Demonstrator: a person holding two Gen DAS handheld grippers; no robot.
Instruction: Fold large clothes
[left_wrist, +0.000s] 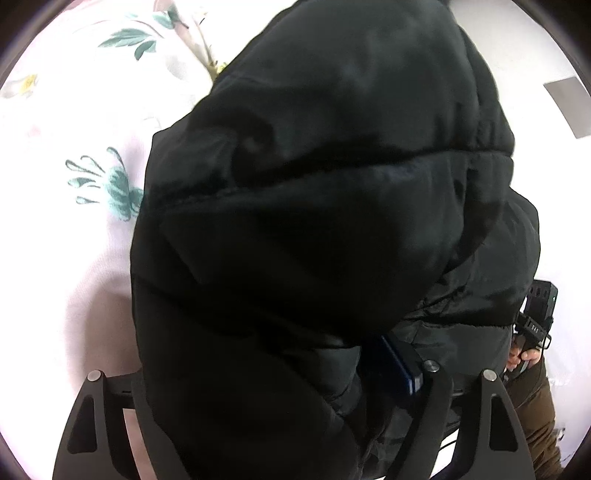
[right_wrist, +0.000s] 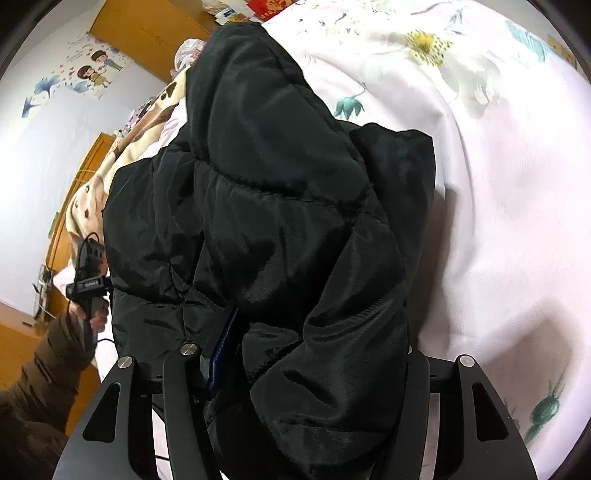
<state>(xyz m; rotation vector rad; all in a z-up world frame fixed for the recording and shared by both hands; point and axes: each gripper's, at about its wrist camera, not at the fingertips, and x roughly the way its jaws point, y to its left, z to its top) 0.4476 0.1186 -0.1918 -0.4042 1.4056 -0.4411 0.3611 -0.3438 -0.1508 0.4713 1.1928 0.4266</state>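
On floral bedsheet (right_wrist: 498, 221), black puffer jacket (right_wrist: 277, 221) gripped by both grippers' fingers (right_wrist: 218, 354).

Black quilted puffer jacket (right_wrist: 280, 221) bunched, hanging over bedsheet.

Black fingers (right_wrist: 184, 398), silver screws, apparently brown sleeve (right_wrist: 44, 369)

Showing plain black with a dull sheen, stitched into quilted bands: the puffy black padded jacket (left_wrist: 314, 206) filling the frame centre. Spreading pale pink-white with teal leaves and yellow-centred flowers: the floral cotton bedsheet (right_wrist: 498, 192) at right. Peeking cream with brown spots at mid left: the fleece blanket (right_wrist: 92, 199). Showing olive-brown at lower left: the sleeve (right_wrist: 40, 384). Glowing orange-brown at upper left: the wooden cabinet (right_wrist: 147, 33).
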